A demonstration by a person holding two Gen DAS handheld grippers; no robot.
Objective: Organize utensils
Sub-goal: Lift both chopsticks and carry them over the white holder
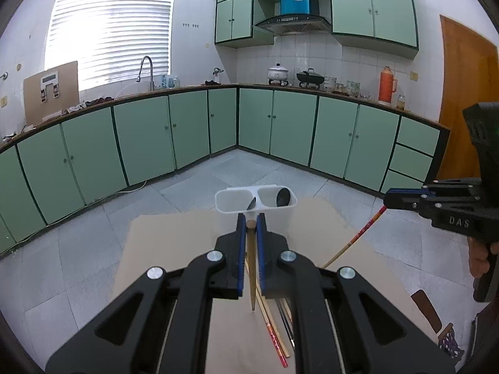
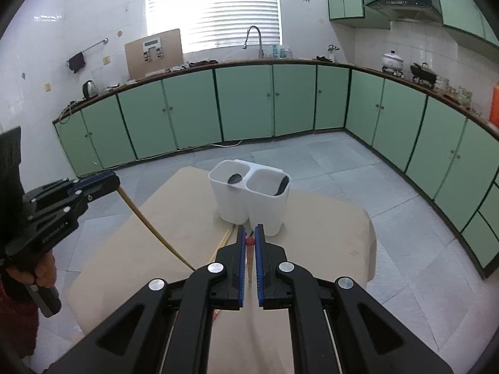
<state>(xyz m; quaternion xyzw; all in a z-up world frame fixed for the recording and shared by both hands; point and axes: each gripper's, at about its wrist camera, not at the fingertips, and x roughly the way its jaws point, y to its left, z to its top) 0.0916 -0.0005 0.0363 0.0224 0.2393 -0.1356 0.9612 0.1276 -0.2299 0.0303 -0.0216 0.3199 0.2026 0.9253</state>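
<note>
Here, plain wooden chopstick (image 1: 251, 268) clamped in left gripper (image 1: 250, 222), red-tipped wooden chopstick (image 2: 249, 257) clamped in right gripper (image 2: 249, 233), near white two-compartment plastic holder (image 2: 249, 199) on beige table (image 2: 327, 233).

Kitchen, white tiled walls (image 1: 312, 53). Window with white blinds (image 1: 109, 28), bright daylight through it. Mint-green base cabinets (image 1: 143, 137) wrap the corner under a dark wood countertop (image 1: 187, 87); matching wall cabinets (image 1: 374, 6) flank a range hood (image 1: 291, 21). Grey tiled floor (image 1: 93, 218). Wooden door (image 1: 464, 93) at right. Faucet (image 1: 148, 68) below the window.
</note>
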